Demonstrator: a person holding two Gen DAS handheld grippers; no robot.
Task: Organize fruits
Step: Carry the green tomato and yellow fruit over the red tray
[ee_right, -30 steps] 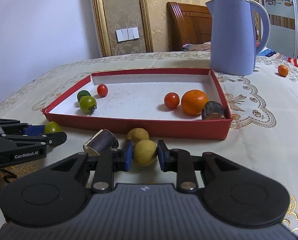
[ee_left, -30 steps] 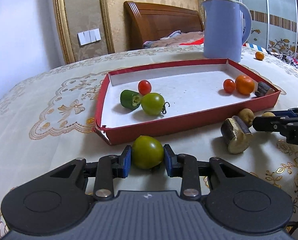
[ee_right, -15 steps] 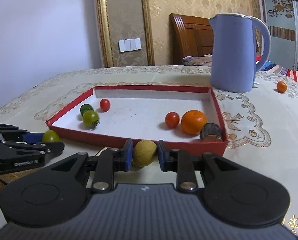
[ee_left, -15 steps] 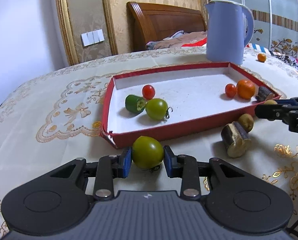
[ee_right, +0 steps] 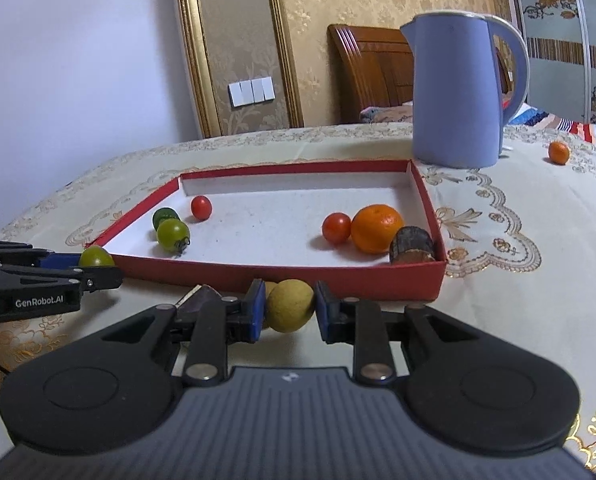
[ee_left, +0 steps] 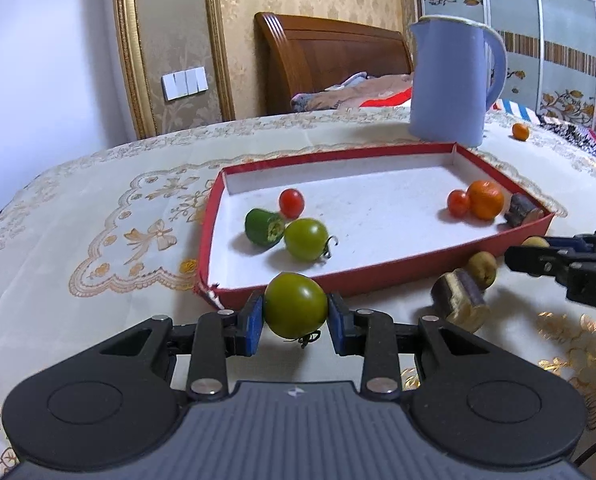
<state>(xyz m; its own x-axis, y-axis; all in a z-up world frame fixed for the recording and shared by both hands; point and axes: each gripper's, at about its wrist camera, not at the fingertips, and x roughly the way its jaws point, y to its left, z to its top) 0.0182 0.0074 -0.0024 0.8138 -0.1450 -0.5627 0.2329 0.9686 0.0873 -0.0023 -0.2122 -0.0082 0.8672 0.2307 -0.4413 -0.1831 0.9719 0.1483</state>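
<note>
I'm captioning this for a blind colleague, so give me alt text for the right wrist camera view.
The right claw grips a tan round fruit just in front of a red tray holding tomatoes, an orange and other pieces. The left claw holds a green tomato at the left; a blue jug stands behind.

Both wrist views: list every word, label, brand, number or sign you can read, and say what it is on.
"GenRobot.AI": white lettering on the side of the left gripper, seen in the right wrist view.
"DA": partial white letters on the right gripper, cut off at the left wrist view's edge.
No other text is visible.
</note>
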